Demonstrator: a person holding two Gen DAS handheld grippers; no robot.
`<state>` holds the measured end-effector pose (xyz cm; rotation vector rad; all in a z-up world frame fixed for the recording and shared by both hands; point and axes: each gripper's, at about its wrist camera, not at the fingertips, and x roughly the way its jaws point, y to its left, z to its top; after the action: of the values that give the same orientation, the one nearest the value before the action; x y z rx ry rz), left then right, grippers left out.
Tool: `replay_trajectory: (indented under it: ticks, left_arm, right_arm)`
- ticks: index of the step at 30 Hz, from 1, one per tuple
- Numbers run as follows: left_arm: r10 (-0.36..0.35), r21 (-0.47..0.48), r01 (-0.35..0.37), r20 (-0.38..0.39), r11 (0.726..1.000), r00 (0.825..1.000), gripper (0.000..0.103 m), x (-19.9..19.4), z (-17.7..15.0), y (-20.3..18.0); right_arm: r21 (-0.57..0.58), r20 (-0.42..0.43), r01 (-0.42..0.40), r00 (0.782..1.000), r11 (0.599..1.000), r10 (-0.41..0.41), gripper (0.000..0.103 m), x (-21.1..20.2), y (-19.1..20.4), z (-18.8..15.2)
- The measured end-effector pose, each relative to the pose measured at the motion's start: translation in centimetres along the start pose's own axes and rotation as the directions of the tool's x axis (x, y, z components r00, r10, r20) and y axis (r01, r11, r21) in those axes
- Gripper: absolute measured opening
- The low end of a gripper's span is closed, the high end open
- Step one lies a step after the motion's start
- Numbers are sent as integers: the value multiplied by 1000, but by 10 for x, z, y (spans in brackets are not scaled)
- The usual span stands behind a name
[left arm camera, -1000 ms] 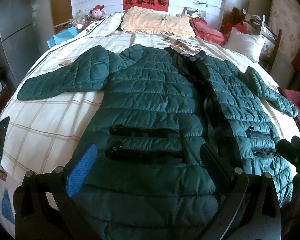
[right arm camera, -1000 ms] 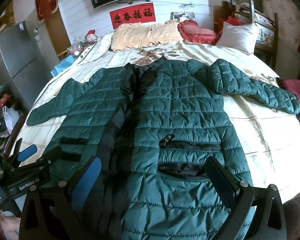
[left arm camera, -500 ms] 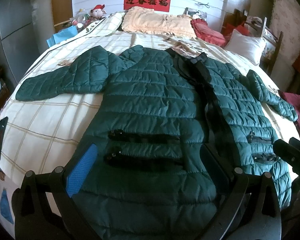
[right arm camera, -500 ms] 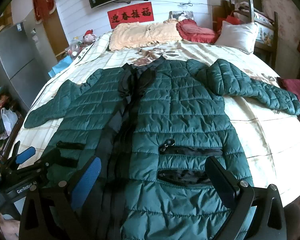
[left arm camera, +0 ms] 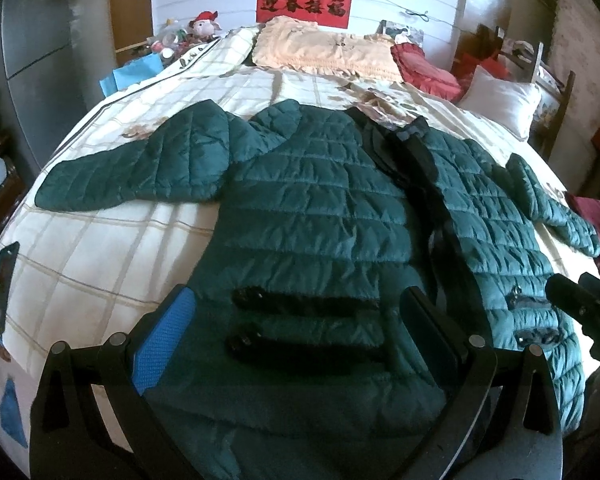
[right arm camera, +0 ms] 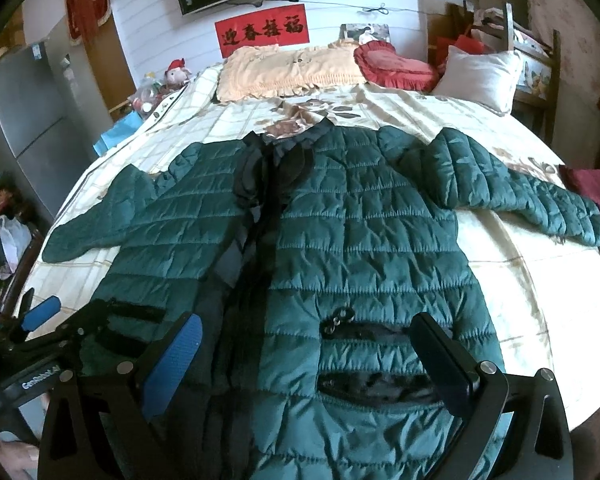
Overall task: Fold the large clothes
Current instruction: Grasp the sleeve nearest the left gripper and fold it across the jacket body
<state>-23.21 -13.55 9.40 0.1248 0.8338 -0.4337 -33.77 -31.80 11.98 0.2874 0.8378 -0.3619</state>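
1. Left wrist view: jacket (left arm camera: 316, 216), green and quilted, lies front-up and spread flat on the bed (left arm camera: 100, 264), hem nearest the cameras, collar toward the pillows (left arm camera: 324, 50). Both sleeves extend sideways, left sleeve (left arm camera: 140, 172) and right sleeve (right arm camera: 520, 188). No fold is visible; judged from this layout, the whole task remains.
2. Left gripper (left arm camera: 296, 336) hovers over the hem by the two pocket zips, jaws spread wide and grasping nothing. Whether its fingers touch the fabric cannot be told.
3. Right gripper (right arm camera: 304, 352) hovers over the other front panel near its pockets, jaws likewise spread and empty.
4. Edges: the hem lies at the near edge of the bed. The right sleeve's cuff reaches close to the bed's side edge, beside a dark red cloth (right arm camera: 592, 184). The left cuff stops short of its edge.
5. Open room: bare checked sheet flanks the jacket body on both sides, wider on the left. A phone (left arm camera: 2, 284) rests near the left edge, well apart from the jacket.
6. Beyond the collar, bare sheet separates jacket from pillows.
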Motion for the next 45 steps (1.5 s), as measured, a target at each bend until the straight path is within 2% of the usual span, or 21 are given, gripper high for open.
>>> replay_trajectory:
  ticks: [6,13,18,29,37,45]
  left_arm:
    - [34,-29,-34,1,999,999,103,7,17,16]
    - [94,-65,-92,21,994,995,103,17,36,41]
    - [126,-94,-123,23,988,992,103,28,51,61]
    - [202,-134,-201,-1,970,979,103,52,68,99]
    - [241,-161,-242,-26,957,970,103,68,70,121]
    - [271,-179,-273,-37,945,962,103,81,73,144]
  right_arm:
    - [-2,34,-46,998,999,46,103,4,9,24]
    - [-9,68,-59,996,998,59,103,18,21,58]
    - [-17,61,-48,997,999,49,103,36,28,75]
    - [34,-1,-42,999,999,42,103,84,26,86]
    - [51,-10,-9,1000,999,9,103,112,23,92]
    - [40,-29,-12,1000,999,13,103,122,25,91]
